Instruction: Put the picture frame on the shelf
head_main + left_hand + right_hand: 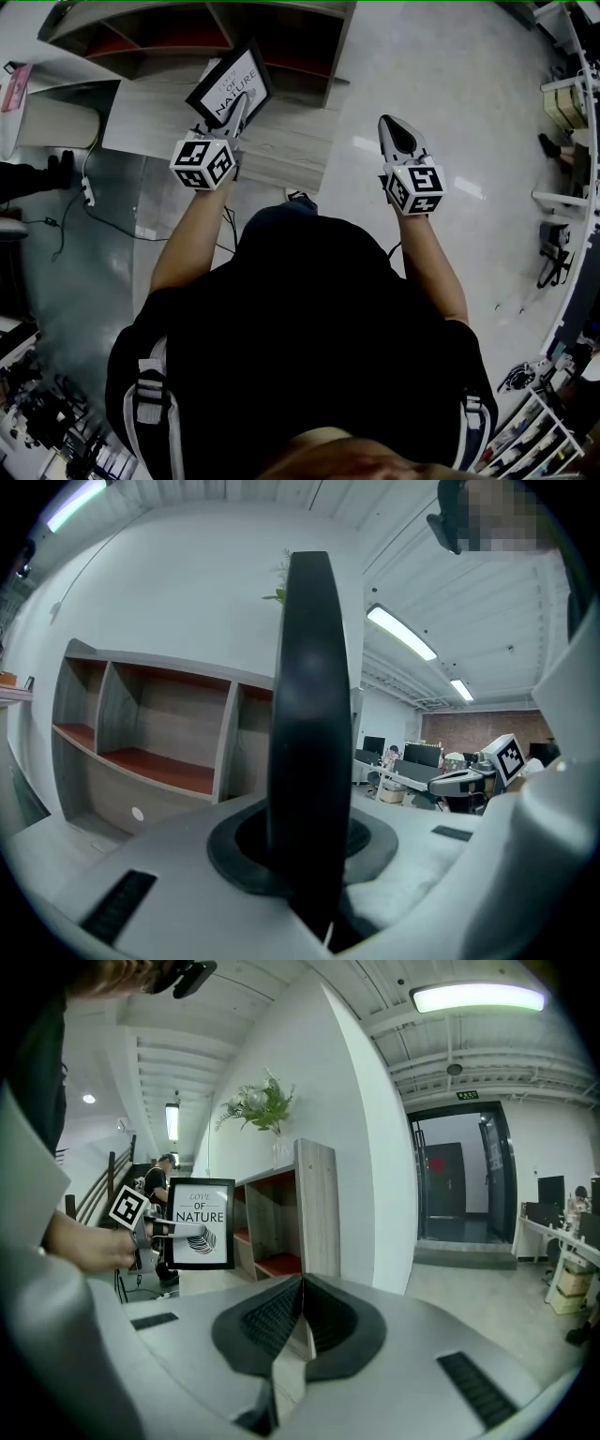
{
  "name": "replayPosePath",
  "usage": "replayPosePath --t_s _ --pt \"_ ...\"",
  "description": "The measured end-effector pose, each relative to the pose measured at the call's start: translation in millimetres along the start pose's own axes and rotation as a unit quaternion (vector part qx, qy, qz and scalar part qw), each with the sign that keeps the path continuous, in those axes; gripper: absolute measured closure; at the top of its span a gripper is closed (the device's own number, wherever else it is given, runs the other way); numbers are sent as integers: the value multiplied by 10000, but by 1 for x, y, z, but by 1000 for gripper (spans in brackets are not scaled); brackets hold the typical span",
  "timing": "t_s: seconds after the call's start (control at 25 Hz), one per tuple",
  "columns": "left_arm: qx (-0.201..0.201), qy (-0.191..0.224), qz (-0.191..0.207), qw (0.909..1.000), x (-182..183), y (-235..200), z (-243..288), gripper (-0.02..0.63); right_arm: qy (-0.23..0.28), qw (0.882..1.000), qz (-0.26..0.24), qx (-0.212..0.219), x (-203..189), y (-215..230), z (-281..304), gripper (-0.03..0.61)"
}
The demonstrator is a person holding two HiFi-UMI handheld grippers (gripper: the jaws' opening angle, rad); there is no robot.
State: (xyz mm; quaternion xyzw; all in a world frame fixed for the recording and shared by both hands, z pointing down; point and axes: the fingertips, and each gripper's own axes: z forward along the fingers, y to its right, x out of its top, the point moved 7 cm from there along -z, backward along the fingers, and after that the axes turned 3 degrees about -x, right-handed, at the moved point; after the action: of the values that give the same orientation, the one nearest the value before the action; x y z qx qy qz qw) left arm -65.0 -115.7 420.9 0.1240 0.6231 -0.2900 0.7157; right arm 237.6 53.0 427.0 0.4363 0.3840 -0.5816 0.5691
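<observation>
Shelf point(337, 42) compartments ahead; picture frame point(228, 77) outside them, clamped in left gripper point(238, 101); right gripper point(391, 122) jaws together.

I count two claws, one in each of my hands: my left claw point(239, 101) and my right claw point(395, 128). There are two marker cubes, one per claw: the left cube point(202, 161) and the right cube point(414, 187). There is one picture frame point(231, 79). There is one shelf point(281, 42), with three open columns countable in the left gripper view. There is one leafy plant point(259, 1105).
</observation>
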Motion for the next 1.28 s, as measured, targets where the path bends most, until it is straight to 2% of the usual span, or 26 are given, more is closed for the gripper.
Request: replayPosePath --t_s 0.64,1.28 --pt "98 3 -76 9999 7 -27 55 537 -123 9994 1 312 8 23 67 566" --pt "66 102 -189 9997 25 -47 68 537 -265 9989 -88 379 28 16 102 566"
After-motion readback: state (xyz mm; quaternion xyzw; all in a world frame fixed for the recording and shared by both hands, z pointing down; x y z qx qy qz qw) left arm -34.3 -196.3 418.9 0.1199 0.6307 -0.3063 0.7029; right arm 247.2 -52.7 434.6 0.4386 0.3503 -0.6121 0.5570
